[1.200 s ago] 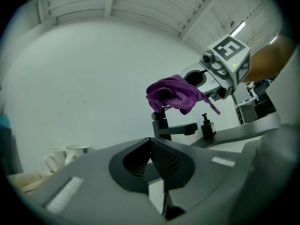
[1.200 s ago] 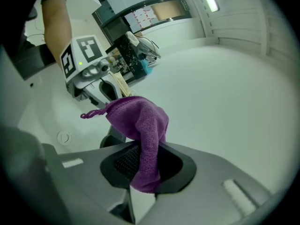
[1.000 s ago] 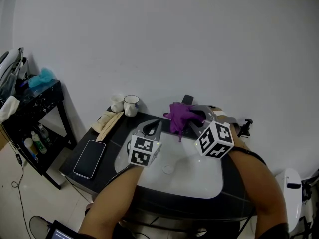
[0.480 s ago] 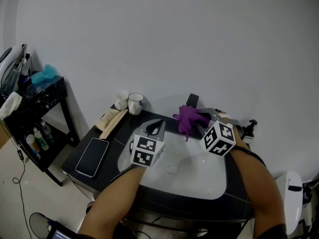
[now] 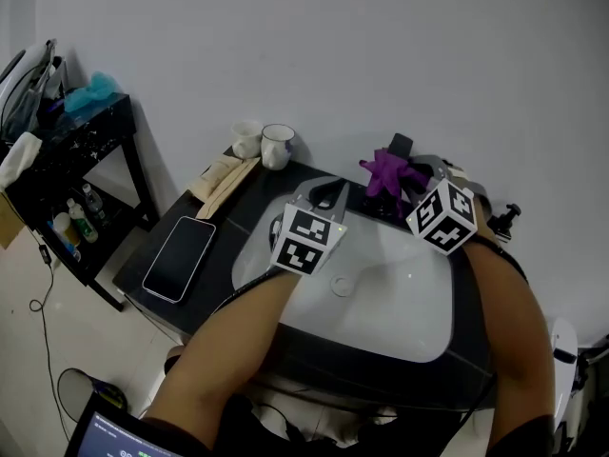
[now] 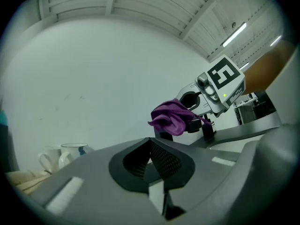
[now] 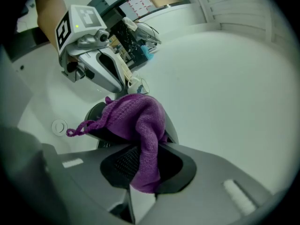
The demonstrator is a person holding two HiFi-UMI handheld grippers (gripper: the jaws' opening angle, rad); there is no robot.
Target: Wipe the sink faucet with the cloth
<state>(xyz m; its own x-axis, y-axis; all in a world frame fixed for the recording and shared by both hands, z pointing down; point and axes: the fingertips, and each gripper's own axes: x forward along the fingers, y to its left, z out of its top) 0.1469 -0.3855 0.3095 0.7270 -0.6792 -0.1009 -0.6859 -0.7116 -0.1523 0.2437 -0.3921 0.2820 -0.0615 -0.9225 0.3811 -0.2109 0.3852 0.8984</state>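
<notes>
My right gripper [image 5: 416, 181] is clamped on the purple cloth [image 5: 388, 172], which is bunched against the faucet [image 5: 401, 145] at the 12 o'clock edge of the sink [image 5: 381, 312]. My left gripper [image 6: 149, 161], jaws together and empty, hovers over the basin's 10 o'clock rim. The risk, as I judge it: only a fold is pinched, so a hard drag round the faucet could pull the cloth free, and its loose thread could snag. Pressing harder may knock the jaws on metal.

two cups [image 5: 278, 146], one phone [image 5: 179, 258], one cloth [image 5: 390, 174]
</notes>
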